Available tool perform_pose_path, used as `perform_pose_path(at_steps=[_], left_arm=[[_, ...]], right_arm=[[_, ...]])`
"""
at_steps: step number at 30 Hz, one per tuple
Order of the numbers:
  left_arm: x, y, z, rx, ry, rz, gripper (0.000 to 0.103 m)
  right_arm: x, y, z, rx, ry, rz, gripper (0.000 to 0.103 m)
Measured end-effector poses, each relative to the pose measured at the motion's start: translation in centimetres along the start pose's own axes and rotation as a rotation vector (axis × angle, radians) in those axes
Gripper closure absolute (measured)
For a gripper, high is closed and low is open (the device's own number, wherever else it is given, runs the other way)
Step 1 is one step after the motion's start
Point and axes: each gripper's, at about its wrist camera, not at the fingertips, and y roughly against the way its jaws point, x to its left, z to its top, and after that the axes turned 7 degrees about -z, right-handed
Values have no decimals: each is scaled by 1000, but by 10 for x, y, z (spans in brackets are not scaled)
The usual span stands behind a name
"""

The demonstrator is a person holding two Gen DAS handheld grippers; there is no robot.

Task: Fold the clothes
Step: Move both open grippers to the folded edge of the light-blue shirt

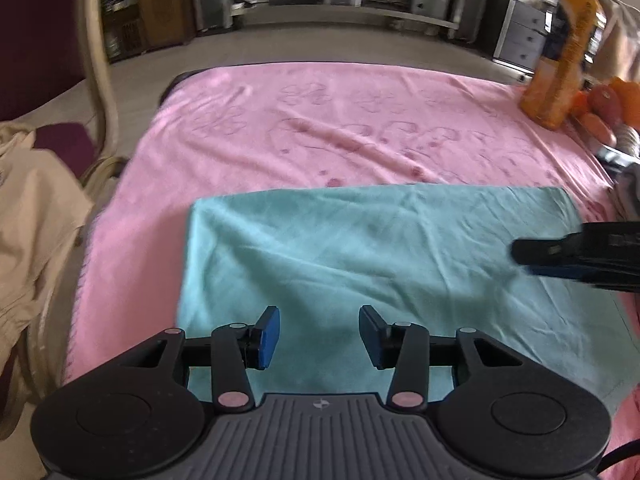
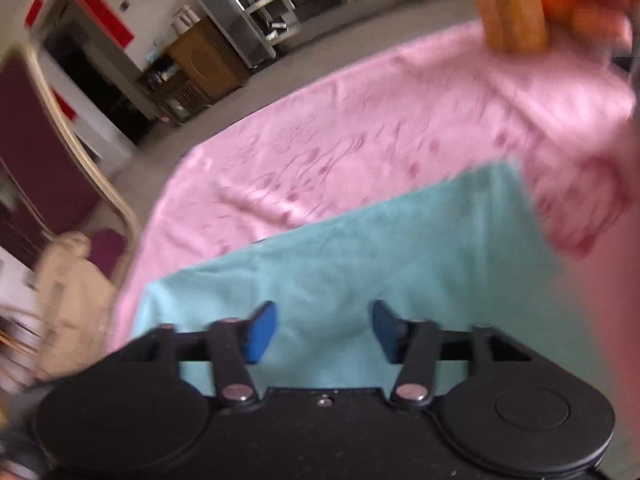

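A teal cloth [image 1: 360, 256] lies flat on a pink floral sheet [image 1: 320, 120], folded into a wide rectangle. My left gripper [image 1: 319, 336] is open and empty, hovering over the cloth's near edge. My right gripper [image 2: 324, 330] is open and empty too, over the same cloth [image 2: 360, 256]. The right gripper also shows in the left wrist view [image 1: 520, 252], reaching in from the right above the cloth's right part. The right wrist view is blurred.
An orange juice bottle [image 1: 564, 56] and fruit [image 1: 604, 104] stand at the sheet's far right corner. A beige garment [image 1: 28, 216] hangs on a chair [image 1: 96, 60] to the left. Shelves and cabinets line the far wall.
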Motion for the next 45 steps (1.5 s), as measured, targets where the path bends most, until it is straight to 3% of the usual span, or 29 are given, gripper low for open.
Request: perform_pose_path(at_steps=[3, 5, 10, 15, 17, 19, 20, 23, 27, 29, 33, 37, 40, 42, 44, 45], left_arm=[[2, -9, -3, 33, -1, 18, 56], [6, -9, -4, 43, 7, 42, 55], [18, 3, -14, 78, 5, 169, 54], [40, 19, -27, 108, 27, 288, 51], [54, 27, -31, 119, 80, 303, 48], [65, 35, -37, 134, 114, 350, 50], [67, 40, -42, 128, 116, 366, 58], [70, 61, -53, 62, 138, 311, 58], [45, 72, -55, -16, 96, 147, 53], [30, 66, -56, -16, 50, 107, 52], [16, 45, -59, 34, -4, 96, 48], [19, 31, -63, 86, -5, 111, 44], [23, 33, -63, 88, 14, 115, 44], [23, 34, -62, 82, 14, 122, 43], [22, 34, -64, 86, 12, 128, 43], [21, 33, -65, 89, 11, 131, 43]], right_arm=[[-12, -16, 0, 66, -68, 32, 86], [-21, -15, 2, 61, -103, 18, 94], [-58, 7, 3, 4, -251, -44, 96], [-93, 37, -5, -64, -364, -150, 95], [-98, 52, -9, -93, -356, -236, 92], [-102, 67, -14, -114, -341, -307, 89], [-103, 74, -18, -116, -340, -292, 89], [-100, 99, -38, -129, -339, -207, 77], [-85, 104, -60, -92, -308, -76, 75], [-76, 98, -68, -56, -286, -10, 71], [-60, 84, -83, 20, -248, 109, 67], [-73, 66, -90, 80, -308, 88, 65], [-84, 78, -94, 60, -343, 71, 61], [-90, 98, -97, -18, -351, 49, 43], [-100, 115, -103, -77, -382, 46, 34], [-105, 120, -107, -87, -405, 48, 34]])
